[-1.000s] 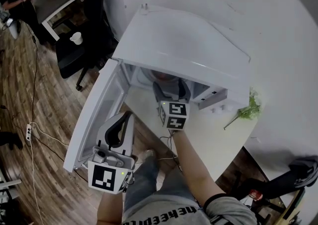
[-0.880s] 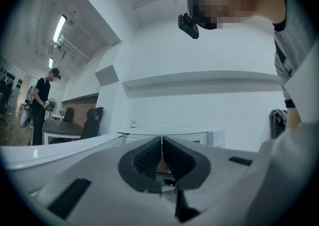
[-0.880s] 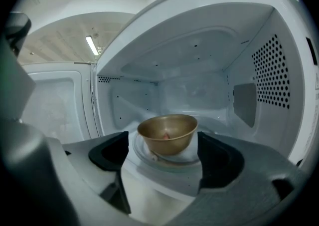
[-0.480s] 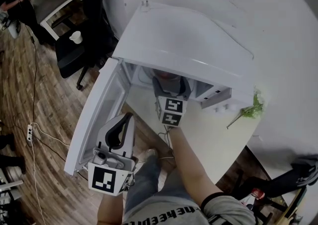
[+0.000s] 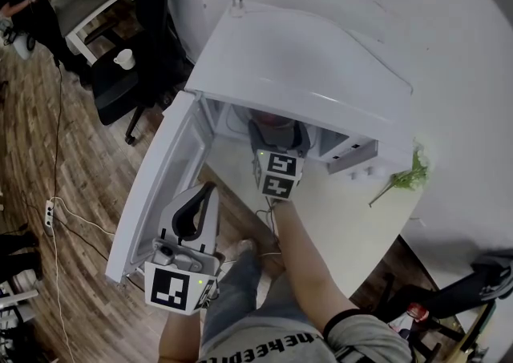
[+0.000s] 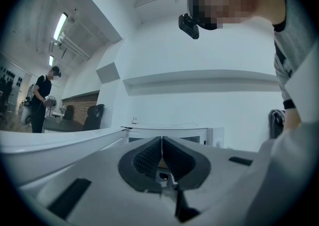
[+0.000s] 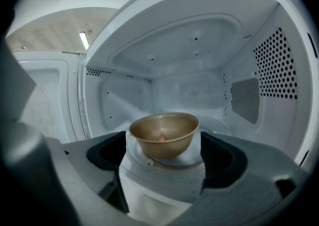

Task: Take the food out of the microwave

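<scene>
A white microwave (image 5: 304,65) stands on the table with its door (image 5: 156,185) swung open to the left. On the turntable inside sits a brass-coloured bowl (image 7: 163,140) holding a small pinkish piece of food (image 7: 161,137). My right gripper (image 7: 164,146) reaches into the cavity; its jaws have just been opening and stand wide, one on each side of the bowl, with no pad seen pressing on it. In the head view its tips (image 5: 276,131) are hidden under the microwave's top. My left gripper (image 5: 200,197) hangs beside the door, jaws (image 6: 162,142) shut on nothing.
A green sprig (image 5: 405,173) lies on the white table (image 5: 345,225) right of the microwave. A black chair (image 5: 120,89) with a white cup (image 5: 123,59) stands on the wood floor at left, with cables (image 5: 56,209) nearby. A person (image 6: 42,98) stands far back.
My right gripper has edged slightly deeper into the microwave cavity. The left gripper and the door have stayed where they were.
</scene>
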